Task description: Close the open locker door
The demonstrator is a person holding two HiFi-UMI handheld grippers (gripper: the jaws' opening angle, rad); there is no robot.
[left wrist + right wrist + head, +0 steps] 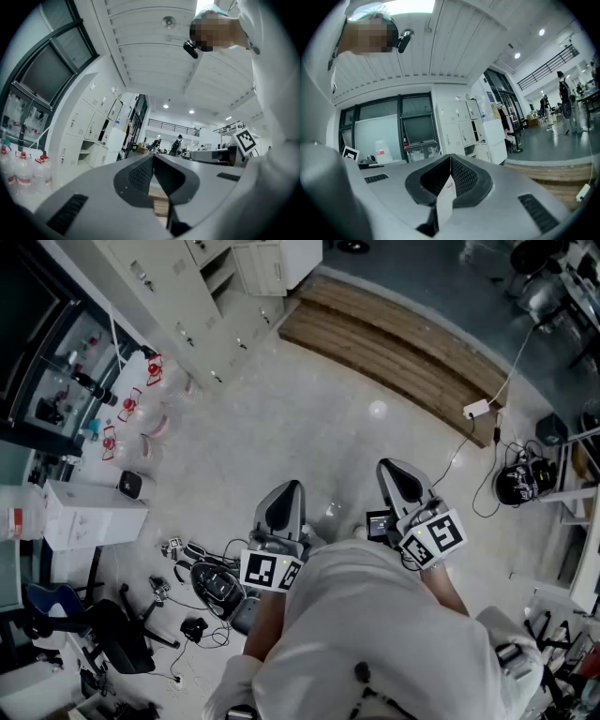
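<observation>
The white locker bank [159, 287] runs along the top left in the head view, and one white door [281, 263] stands open at its far end, next to an open shelf compartment [220, 273]. Both grippers hang over the pale floor in front of the person's body, well short of the lockers. My left gripper [289, 491] is shut and holds nothing; in its own view the tips [153, 157] meet, with the lockers [89, 126] off to the left. My right gripper [398, 472] is shut too, its tips [450, 157] touching, and the open door [494, 138] shows beyond them.
Water bottles with red caps [131, 409] stand by the lockers. A low wooden platform [394, 343] lies ahead, with a power strip [476, 410] and its cable at its edge. A black helmet [516, 484] is at right. A white box [89, 512], a chair [103, 634] and cables [211, 582] are at left.
</observation>
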